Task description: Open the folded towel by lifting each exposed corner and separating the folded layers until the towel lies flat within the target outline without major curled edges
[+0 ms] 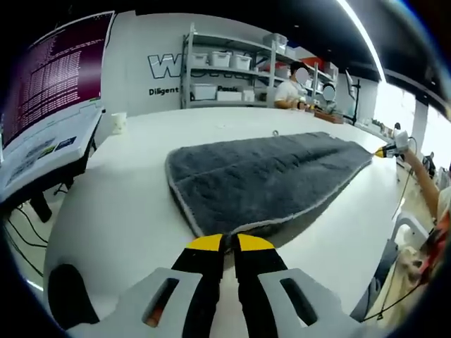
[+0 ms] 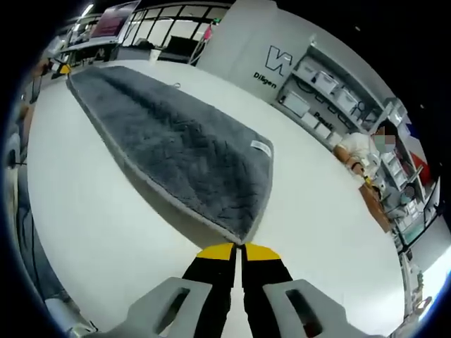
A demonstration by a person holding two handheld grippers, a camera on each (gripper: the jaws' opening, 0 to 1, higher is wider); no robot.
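A grey towel [image 1: 261, 176] lies spread lengthwise on the white table [image 1: 120, 211], folded, with a pale hemmed edge. My left gripper [image 1: 229, 243] has its yellow-tipped jaws shut on the towel's near corner. At the far right corner, the right gripper [image 1: 387, 150] meets the towel, held by a person's arm. In the right gripper view the same towel [image 2: 176, 148] runs away to the upper left and carries a small white label [image 2: 261, 146]. My right gripper [image 2: 240, 248] is shut on the corner nearest it. The left gripper [image 2: 63, 69] shows small at the towel's far end.
A tilted monitor [image 1: 56, 77] stands at the table's left edge, with a white cup [image 1: 118, 121] behind it. Shelves with white bins [image 1: 225, 67] line the back wall, and people [image 1: 289, 88] sit there. The table's rim [image 2: 28, 211] curves close on the left.
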